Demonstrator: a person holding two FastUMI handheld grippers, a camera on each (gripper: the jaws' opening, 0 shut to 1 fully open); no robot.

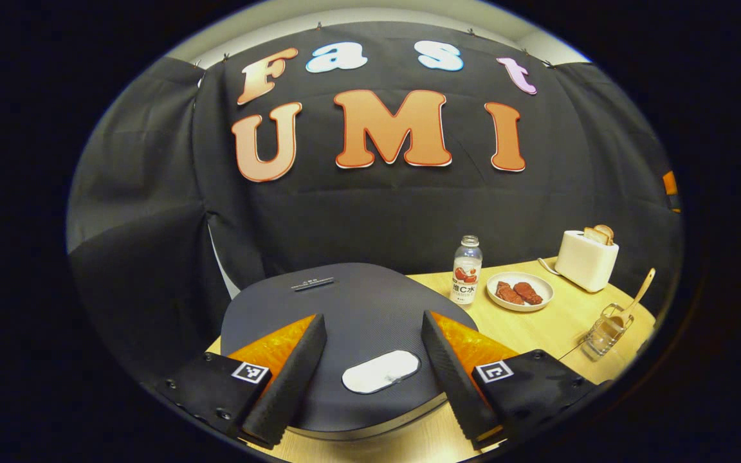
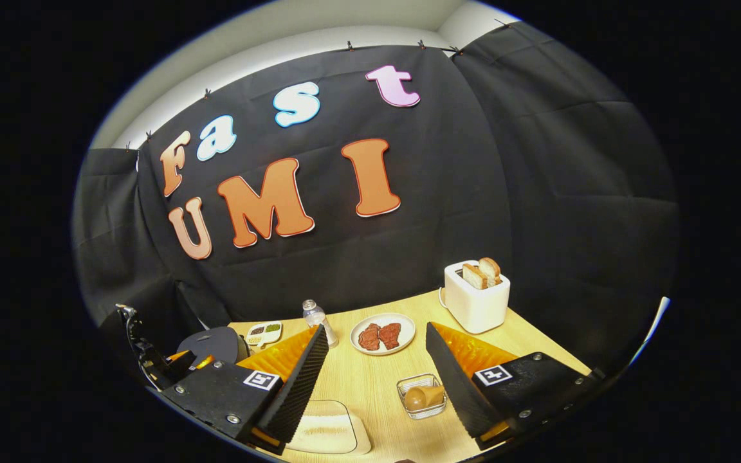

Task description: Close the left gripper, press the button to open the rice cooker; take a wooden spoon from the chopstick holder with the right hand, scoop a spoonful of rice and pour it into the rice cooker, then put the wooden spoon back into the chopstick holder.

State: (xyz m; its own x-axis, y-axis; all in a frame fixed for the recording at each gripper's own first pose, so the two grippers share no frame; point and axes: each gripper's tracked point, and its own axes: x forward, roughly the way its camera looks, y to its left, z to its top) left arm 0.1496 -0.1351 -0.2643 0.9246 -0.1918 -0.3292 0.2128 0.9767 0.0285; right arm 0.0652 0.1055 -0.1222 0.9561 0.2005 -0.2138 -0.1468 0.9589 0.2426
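Left gripper [image 1: 374, 334] spread wide over rice cooker [image 1: 351, 302] (button [image 1: 381, 372] between fingers)

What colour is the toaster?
The boxy toaster with bread slices is white, clearest in the right gripper view.

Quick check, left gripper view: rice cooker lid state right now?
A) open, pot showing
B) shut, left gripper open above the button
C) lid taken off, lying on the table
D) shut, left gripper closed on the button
B: the rice cooker has its dark lid down flat, and the left gripper has its fingers spread wide to either side of the pale button, not closed or pressing it.
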